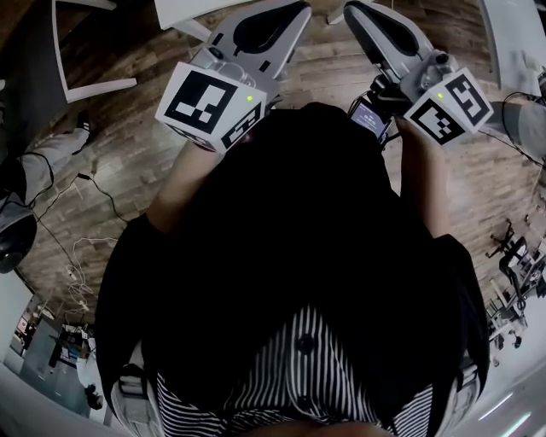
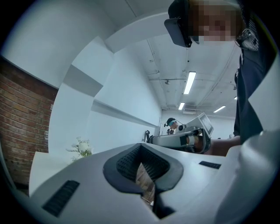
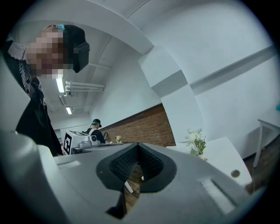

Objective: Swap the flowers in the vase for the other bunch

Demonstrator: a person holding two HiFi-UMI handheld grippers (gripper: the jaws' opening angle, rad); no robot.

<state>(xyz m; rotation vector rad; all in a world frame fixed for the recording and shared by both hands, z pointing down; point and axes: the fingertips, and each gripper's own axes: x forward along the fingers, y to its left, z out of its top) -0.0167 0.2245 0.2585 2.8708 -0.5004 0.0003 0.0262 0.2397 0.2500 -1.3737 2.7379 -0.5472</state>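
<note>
Head view: the left hand-held gripper (image 1: 266, 30) and the right hand-held gripper (image 1: 380, 26) are held side by side in front of the person's dark apron (image 1: 299, 256), above a wooden floor (image 1: 128, 171). Their tips lean toward each other at the far end.

Left gripper view: the jaws of the left hand-held gripper (image 2: 141, 148) are pressed together, with nothing between the ribbed pads (image 2: 129, 159). A bunch of white flowers (image 2: 82, 148) stands far off to the left on a white surface (image 2: 43, 164), beside a brick wall (image 2: 22, 122). The right hand-held gripper (image 2: 183, 140) shows at the right.

Right gripper view: the jaws of the right hand-held gripper (image 3: 138, 148) are likewise pressed together and empty. The white flowers (image 3: 195, 142) stand far off to the right on the white surface (image 3: 223, 155). The vase beneath them is too small to make out. The brick wall (image 3: 140, 127) runs behind, and a second person (image 3: 95, 127) stands far off at the left.
</note>
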